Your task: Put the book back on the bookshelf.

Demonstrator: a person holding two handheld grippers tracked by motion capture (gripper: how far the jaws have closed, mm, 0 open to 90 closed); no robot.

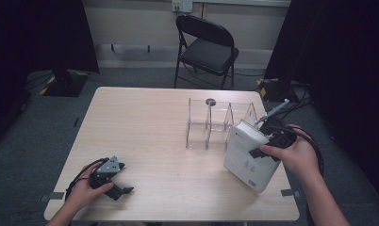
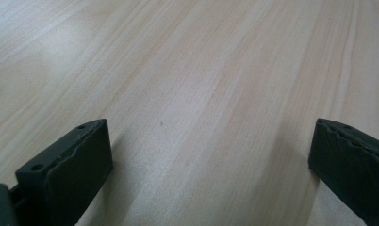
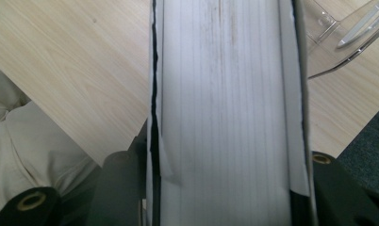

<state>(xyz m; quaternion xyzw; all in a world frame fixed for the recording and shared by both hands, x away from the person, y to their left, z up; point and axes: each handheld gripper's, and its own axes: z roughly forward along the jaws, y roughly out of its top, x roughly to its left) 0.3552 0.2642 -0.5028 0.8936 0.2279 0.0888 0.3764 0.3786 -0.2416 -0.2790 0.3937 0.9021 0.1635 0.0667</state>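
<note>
Between right claw [image 3: 225,197] jaws, book [image 3: 225,94] pages

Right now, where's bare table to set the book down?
Free: the whole left and middle of the table, from the far edge down to the left gripper, and the near strip between that gripper and the book. Crowded: the right side, where the clear organizer sits just behind the book held in the right gripper.
</note>
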